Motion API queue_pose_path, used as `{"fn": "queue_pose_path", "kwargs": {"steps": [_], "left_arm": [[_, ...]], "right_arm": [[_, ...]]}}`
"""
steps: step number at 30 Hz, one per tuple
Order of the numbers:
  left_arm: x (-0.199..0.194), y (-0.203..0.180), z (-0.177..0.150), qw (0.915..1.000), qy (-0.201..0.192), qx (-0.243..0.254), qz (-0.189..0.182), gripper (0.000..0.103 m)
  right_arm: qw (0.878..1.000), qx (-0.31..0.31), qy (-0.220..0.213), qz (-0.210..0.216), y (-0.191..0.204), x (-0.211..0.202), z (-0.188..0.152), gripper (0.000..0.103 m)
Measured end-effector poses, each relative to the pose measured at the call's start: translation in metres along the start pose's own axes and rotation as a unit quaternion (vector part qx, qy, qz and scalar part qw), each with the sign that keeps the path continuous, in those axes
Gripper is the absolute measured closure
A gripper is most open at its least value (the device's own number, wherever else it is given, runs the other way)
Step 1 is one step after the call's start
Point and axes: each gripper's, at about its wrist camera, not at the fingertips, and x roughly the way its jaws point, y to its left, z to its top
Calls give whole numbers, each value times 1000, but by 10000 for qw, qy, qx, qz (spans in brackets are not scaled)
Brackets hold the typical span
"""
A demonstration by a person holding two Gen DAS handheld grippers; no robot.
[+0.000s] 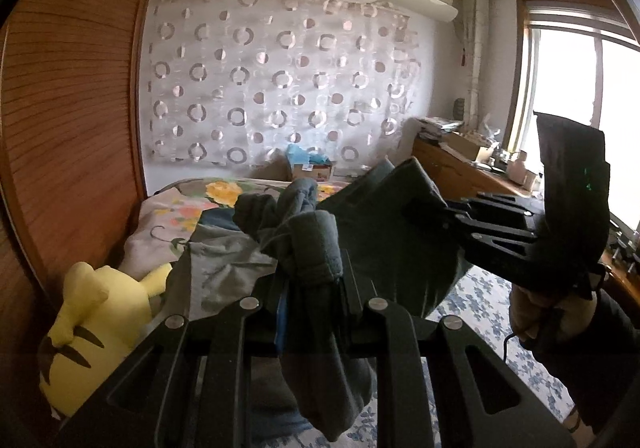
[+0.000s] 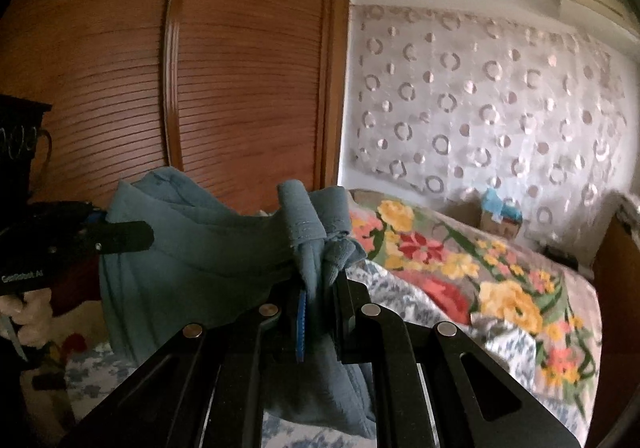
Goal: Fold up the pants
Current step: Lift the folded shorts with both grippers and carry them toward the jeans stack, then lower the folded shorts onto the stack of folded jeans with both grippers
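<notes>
A: Where are the pants (image 1: 384, 232) right now?

B: In the air above the bed (image 2: 500, 288), strung between both tools. The left hand-held gripper (image 1: 310, 280) is pinching a thick bunched wad of the blue-grey cloth, and the right hand-held gripper (image 2: 320, 280) is pressed together on another gathered edge.

A: What could go wrong?

B: I'd guess 2 things. Each grip is on a crumpled bundle rather than a flat hem, so a layer could slide out when the cloth is pulled taut. And with the fabric twisted at both pinches, laying it down could trap wrinkles, leaving a crooked fold.

A: Do the views differ?

B: Yes. The left wrist view shows the window (image 1: 580, 96), the cluttered dresser (image 1: 472, 168) and a yellow plush toy (image 1: 96, 312) at the bed's edge, where the hanging cloth might catch. The right wrist view shows the wardrobe doors (image 2: 240, 80) and the floral bedspread (image 2: 440, 260) where the pants would land.
</notes>
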Motion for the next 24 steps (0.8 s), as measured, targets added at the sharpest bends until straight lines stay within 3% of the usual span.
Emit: {"fn": "queue_pose_path", "kwargs": {"steps": [5, 17, 24], "left_arm": [[-1, 8, -6, 9998, -63, -104, 126, 82], [-2, 41, -30, 9964, -26, -788, 322, 82], [2, 55, -44, 9918, 45, -1032, 751, 82]], "right_arm": [[9992, -384, -95, 57, 0, 16, 5, 93], [9962, -713, 150, 485, -9, 89, 25, 93], [9927, -921, 356, 686, -9, 122, 36, 93]]}}
